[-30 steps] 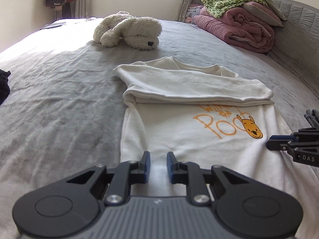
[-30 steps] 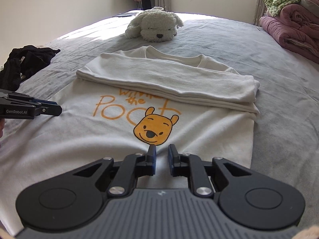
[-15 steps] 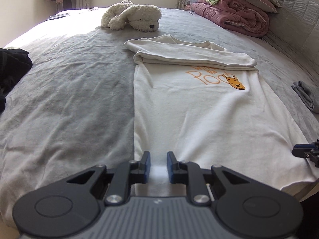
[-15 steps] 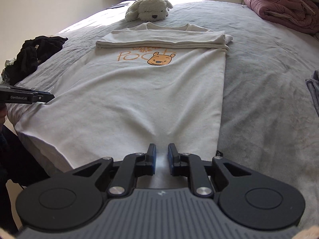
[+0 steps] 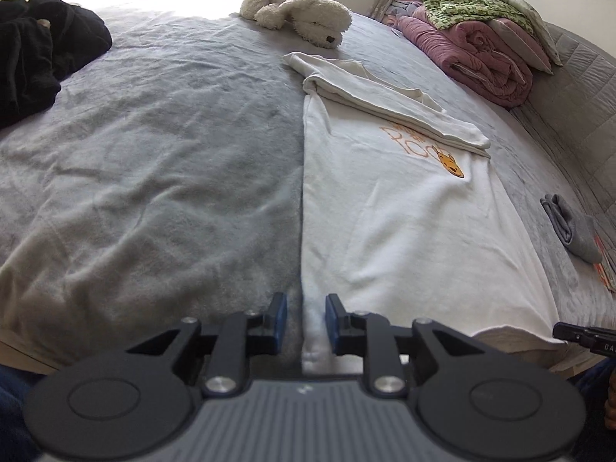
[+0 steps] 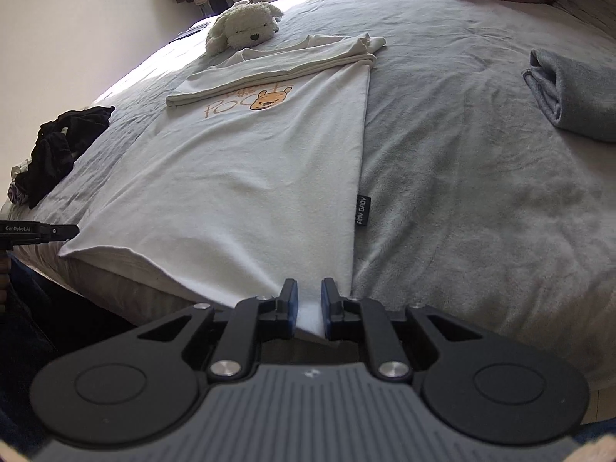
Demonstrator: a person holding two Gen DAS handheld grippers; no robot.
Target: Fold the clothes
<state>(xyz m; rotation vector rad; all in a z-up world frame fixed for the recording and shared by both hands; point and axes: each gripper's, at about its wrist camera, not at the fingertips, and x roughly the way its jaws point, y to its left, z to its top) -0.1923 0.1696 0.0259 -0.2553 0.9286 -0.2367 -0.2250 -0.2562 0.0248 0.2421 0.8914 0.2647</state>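
Note:
A white T-shirt (image 5: 404, 223) with an orange bear print lies flat on the grey bed (image 5: 154, 154), its sleeves folded across the chest. My left gripper (image 5: 307, 317) is at the shirt's near left hem corner. Its jaws are opening, and the shirt's edge lies between the pads without being pressed. In the right wrist view the shirt (image 6: 250, 177) runs away from my right gripper (image 6: 308, 300), which sits at the near right hem corner. Those jaws are closing with white fabric in the narrow gap. Each gripper's tip shows at the edge of the other view.
A white plush dog (image 5: 300, 15) lies beyond the collar. Black clothes (image 5: 34, 57) are heaped at the left and a folded grey garment (image 6: 569, 92) lies at the right. Pink and green quilts (image 5: 473, 50) are stacked by the headboard. The bed's near edge is just under both grippers.
Both grippers have drawn back from the printed chest area to the hem at the bed's near edge and rolled outward. The left jaws have widened slightly; the right jaws have narrowed.

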